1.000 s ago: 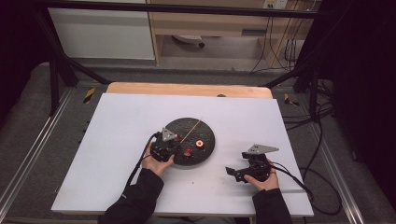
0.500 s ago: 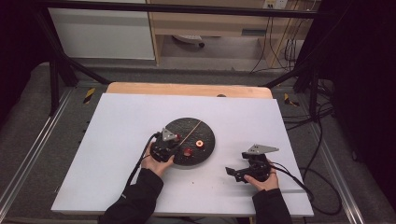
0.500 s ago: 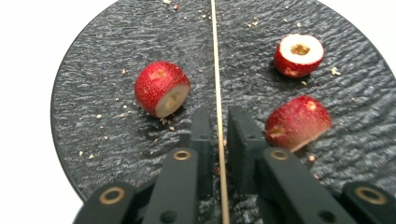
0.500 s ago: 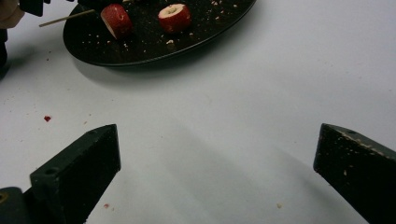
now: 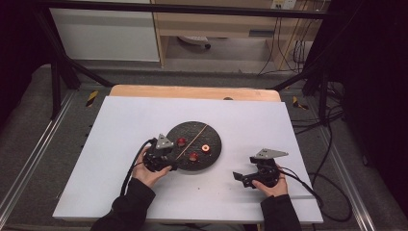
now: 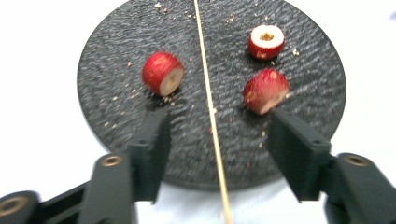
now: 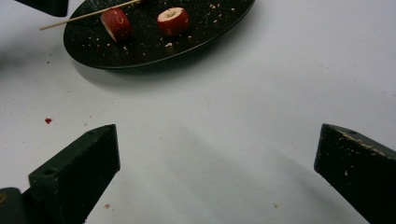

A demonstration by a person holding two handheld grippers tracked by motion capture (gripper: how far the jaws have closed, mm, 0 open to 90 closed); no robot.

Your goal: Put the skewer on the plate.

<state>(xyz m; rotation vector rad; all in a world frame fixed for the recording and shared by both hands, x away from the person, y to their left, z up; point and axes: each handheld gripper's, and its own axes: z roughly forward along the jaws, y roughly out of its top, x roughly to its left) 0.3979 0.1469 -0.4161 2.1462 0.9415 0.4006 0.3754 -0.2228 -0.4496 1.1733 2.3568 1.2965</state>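
Two grippers hovered low: left gripper (image 6: 215, 135) had just been opening, jaws astride the skewer (image 6: 208, 100), gripping nothing; right gripper (image 7: 217, 163) gaped wide, empty.

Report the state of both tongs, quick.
Left tongs: open, jaws have just been opening, holding nothing; the wooden skewer lies loose between them on the black plate.
Right tongs: open, empty, over the white table.

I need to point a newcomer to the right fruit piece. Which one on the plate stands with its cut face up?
On the white table sits a round black plate crossed by a thin skewer. On the skewer's two-piece side, the piece farther from the left gripper shows a pale cut face with a brown centre upward; the other two lie tipped sideways.
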